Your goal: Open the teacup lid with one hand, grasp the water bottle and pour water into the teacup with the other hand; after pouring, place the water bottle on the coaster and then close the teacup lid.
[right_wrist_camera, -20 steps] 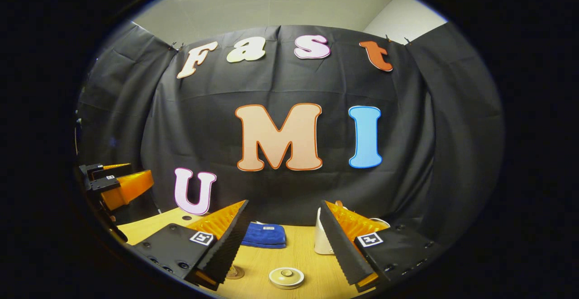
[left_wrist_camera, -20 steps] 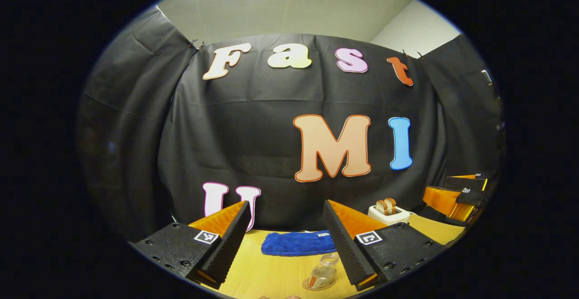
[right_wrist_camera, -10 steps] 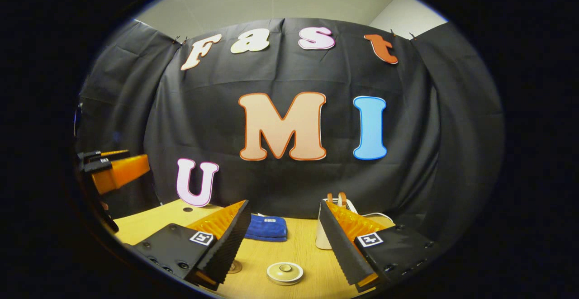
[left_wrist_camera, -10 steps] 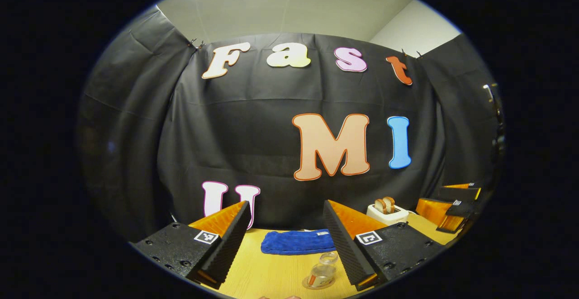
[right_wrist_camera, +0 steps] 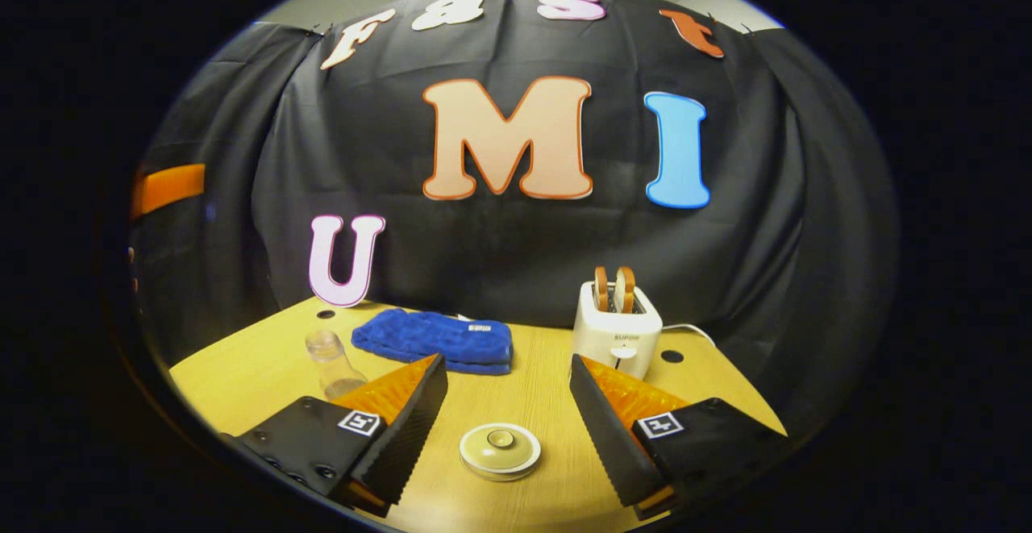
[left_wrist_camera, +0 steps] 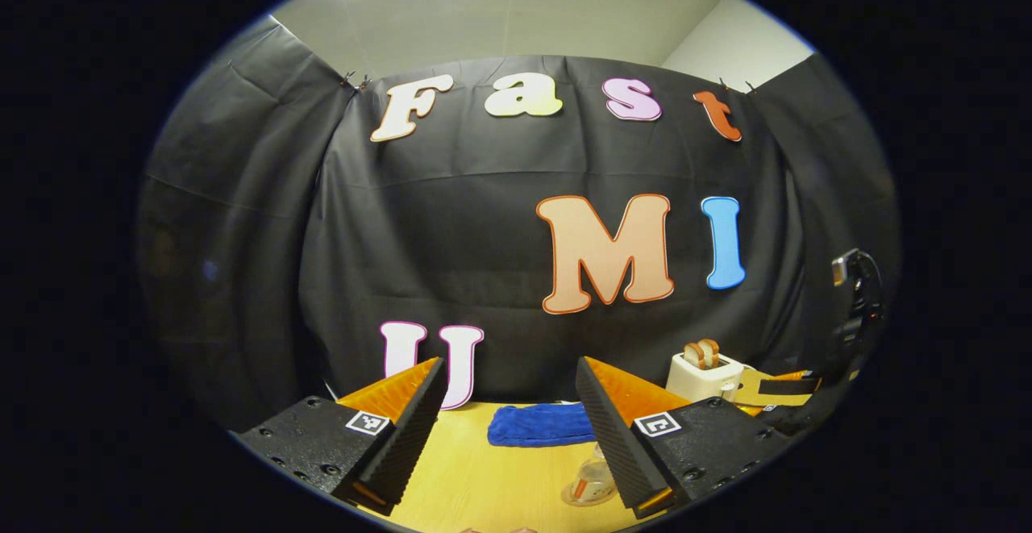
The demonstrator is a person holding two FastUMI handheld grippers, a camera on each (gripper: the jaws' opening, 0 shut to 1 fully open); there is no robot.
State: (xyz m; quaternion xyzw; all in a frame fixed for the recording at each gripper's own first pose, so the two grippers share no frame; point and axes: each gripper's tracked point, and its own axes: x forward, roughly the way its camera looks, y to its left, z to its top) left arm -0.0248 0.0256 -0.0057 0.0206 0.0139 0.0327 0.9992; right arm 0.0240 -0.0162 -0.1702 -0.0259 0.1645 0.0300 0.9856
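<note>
1. Both of my tools have their fingers spread apart and hold nothing: the left tool (left_wrist_camera: 509,428) and the right tool (right_wrist_camera: 508,428).
2. My right tool hangs above the worktop (right_wrist_camera: 548,388), and the lidded teacup (right_wrist_camera: 500,450) sits between its fingers, untouched.
3. Farther back in the right gripper view, the water bottle (right_wrist_camera: 329,360) stands upright at left, near the blue towel (right_wrist_camera: 435,339).
4. A white toaster (right_wrist_camera: 617,330) stands behind my right tool's right finger.
5. In the left gripper view, the water bottle (left_wrist_camera: 592,480) is partly hidden by my left tool's right finger.
</note>
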